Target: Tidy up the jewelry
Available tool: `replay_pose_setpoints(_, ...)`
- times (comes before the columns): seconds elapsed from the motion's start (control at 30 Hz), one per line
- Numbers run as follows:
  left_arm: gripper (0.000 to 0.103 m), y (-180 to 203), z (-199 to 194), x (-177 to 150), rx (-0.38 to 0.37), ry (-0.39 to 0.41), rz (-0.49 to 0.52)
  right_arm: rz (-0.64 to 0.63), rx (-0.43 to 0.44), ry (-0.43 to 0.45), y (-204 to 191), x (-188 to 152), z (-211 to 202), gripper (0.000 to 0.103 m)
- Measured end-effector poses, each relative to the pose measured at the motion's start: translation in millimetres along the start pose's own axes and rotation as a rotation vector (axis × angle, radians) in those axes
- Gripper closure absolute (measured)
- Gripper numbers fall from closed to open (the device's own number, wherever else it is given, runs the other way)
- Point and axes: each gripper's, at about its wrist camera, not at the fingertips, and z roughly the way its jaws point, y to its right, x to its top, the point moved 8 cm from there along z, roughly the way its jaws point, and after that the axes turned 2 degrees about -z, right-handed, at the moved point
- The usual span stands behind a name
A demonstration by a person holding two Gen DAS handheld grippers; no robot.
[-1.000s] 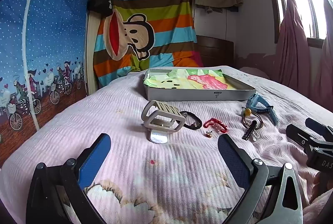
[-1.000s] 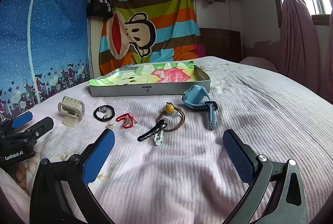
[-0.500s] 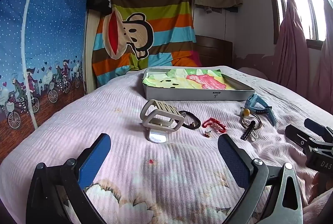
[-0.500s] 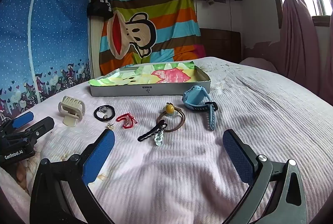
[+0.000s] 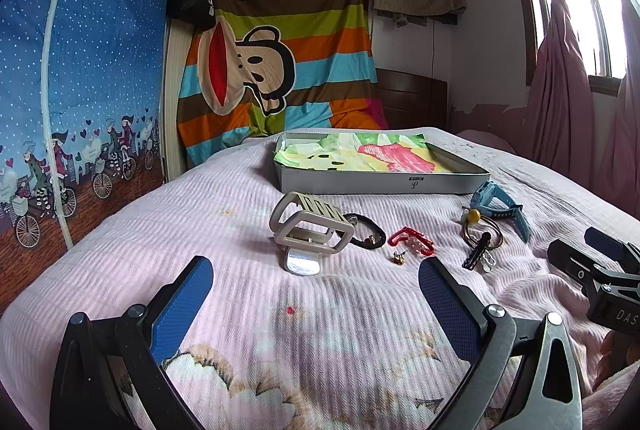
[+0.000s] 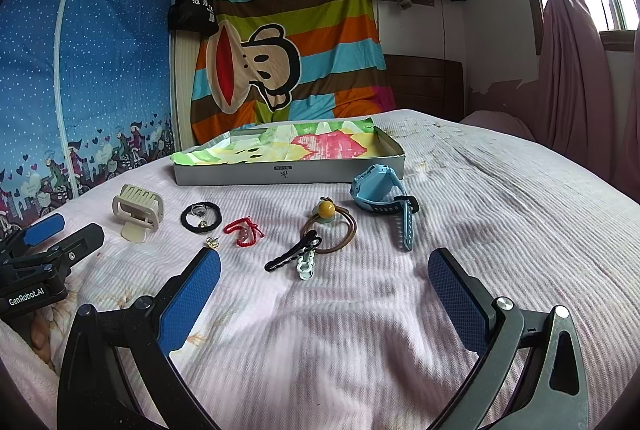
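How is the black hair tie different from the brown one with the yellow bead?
The black hair tie is a small thick loop; the brown hair tie is a wider, thinner ring. The black one carries small metal charms, the brown one a yellow bead. A black hair clip overlaps the brown tie. Both lie flat on the bedspread.

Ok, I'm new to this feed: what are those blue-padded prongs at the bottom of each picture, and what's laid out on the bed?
They are hand-held tongs, one per hand, each with a camera looking along its fingers. One picture looks out from the left tongs, the other from the right tongs. Both are open and hold nothing. On the pink bedspread lie a beige hair claw, a black hair tie, a red cord, a black clip, a brown ring with a yellow bead and a blue watch. Behind them sits a shallow tray.
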Motion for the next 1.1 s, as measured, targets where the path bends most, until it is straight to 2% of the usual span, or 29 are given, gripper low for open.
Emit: replay_pose_setpoints(1.1,0.000,-0.1,-0.2,0.1,-0.001,0.002,-0.001,-0.003,0.002,0.000,-2.0,1.3,-0.3,0.001)
